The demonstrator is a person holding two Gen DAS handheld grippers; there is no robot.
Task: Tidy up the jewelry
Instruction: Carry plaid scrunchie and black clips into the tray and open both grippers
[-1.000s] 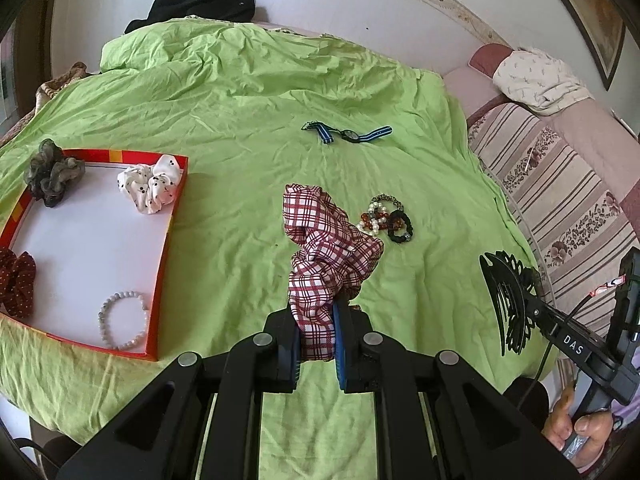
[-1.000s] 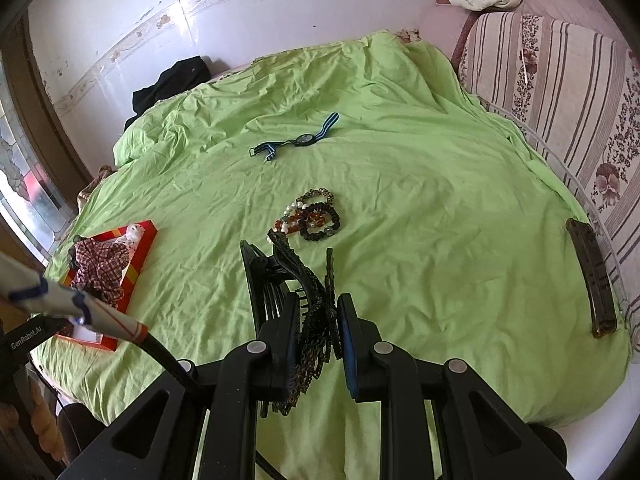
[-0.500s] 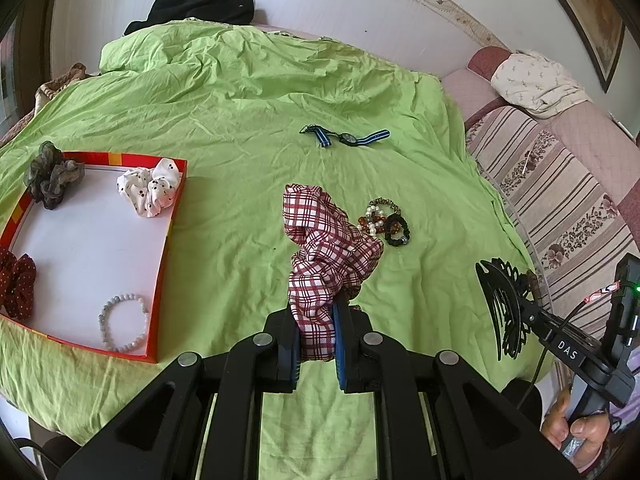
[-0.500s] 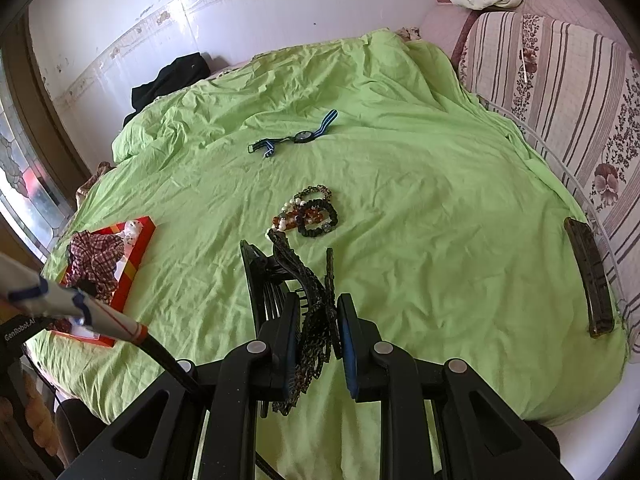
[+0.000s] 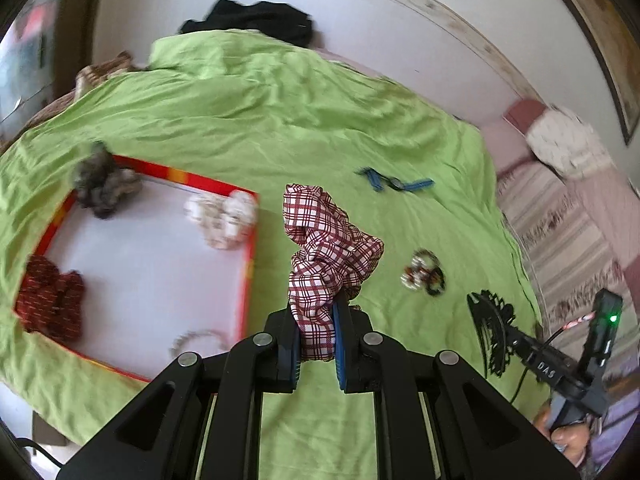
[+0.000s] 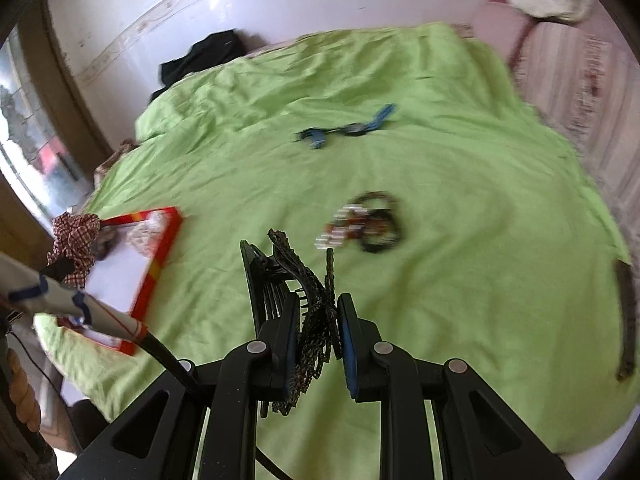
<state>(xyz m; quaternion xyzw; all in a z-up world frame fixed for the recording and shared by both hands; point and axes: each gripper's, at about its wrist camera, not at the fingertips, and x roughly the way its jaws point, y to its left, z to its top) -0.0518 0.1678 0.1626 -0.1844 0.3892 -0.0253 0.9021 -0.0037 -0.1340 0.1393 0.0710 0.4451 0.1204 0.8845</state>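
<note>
- Currently my left gripper [image 5: 316, 340] pinches the plaid scrunchie [image 5: 328, 256]; my right gripper [image 6: 318, 336] clamps the black hair claw [image 6: 296, 280].
- Just beside the scrunchie: red-rimmed tray [image 5: 248, 272], holding three scrunchies and a bead bracelet [image 5: 196, 340].
- Ahead: bracelet pile [image 6: 366, 226], blue-strap watch [image 6: 348, 130].
- Surface: rumpled green bedsheet [image 6: 460, 184]; striped sofa along its right edge, bare sheet between items.

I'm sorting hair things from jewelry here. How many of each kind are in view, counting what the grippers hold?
Fabric scrunchies: 4 (grey, white spotted and dark red in the red-rimmed tray; red plaid held)
Black hair claw clip: 1
Dark flat barrette: 1
Blue-strap wristwatch: 1
White bead bracelet: 1
Bracelet cluster: 1 pile, too blurred to count
Total: 9
</note>
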